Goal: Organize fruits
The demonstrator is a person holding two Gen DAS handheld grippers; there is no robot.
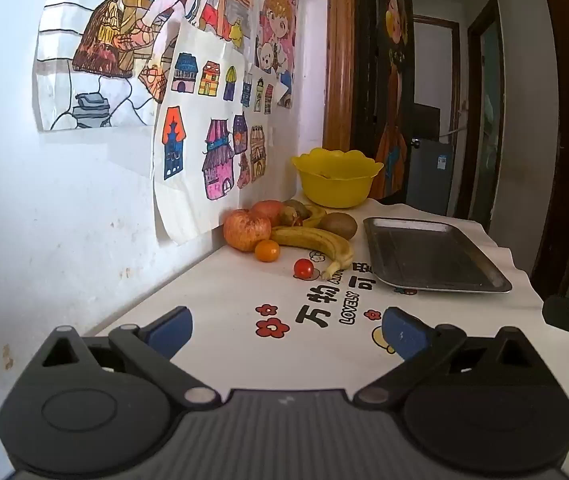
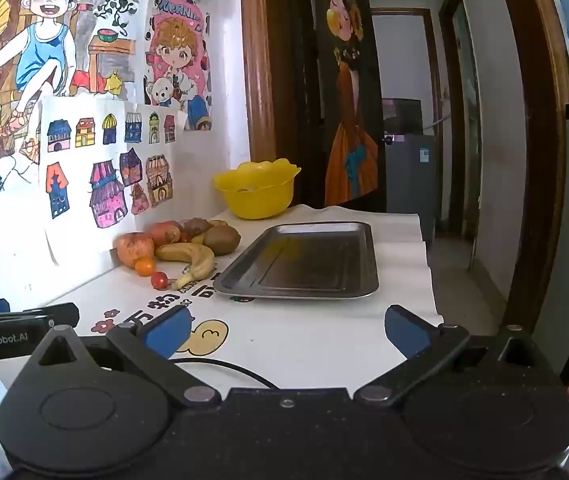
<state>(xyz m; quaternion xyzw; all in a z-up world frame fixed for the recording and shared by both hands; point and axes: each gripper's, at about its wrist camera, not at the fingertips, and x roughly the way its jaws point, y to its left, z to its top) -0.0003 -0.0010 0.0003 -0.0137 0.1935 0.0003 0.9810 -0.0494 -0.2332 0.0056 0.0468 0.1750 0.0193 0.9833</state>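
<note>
A pile of fruit lies against the wall: two apples (image 1: pixel 246 229) (image 2: pixel 134 248), a banana (image 1: pixel 316 242) (image 2: pixel 188 256), kiwis (image 1: pixel 338 224) (image 2: pixel 222 239), a small orange tomato (image 1: pixel 267 251) (image 2: pixel 145 267) and a red cherry tomato (image 1: pixel 304 268) (image 2: pixel 159 279). A metal tray (image 1: pixel 436 256) (image 2: pixel 304 260) lies to their right, empty. Behind stands a yellow bowl (image 1: pixel 336 178) (image 2: pixel 256 190). My left gripper (image 1: pixel 286 330) is open over the printed tablecloth, well short of the fruit. My right gripper (image 2: pixel 286 332) is open too, in front of the tray, holding nothing.
Children's drawings (image 1: pixel 208 140) hang on the white wall at left, the lowest sheet touching the apples. The table's right edge (image 2: pixel 428 264) drops off toward a doorway and hallway. A black cable (image 2: pixel 224 366) lies on the cloth near the right gripper.
</note>
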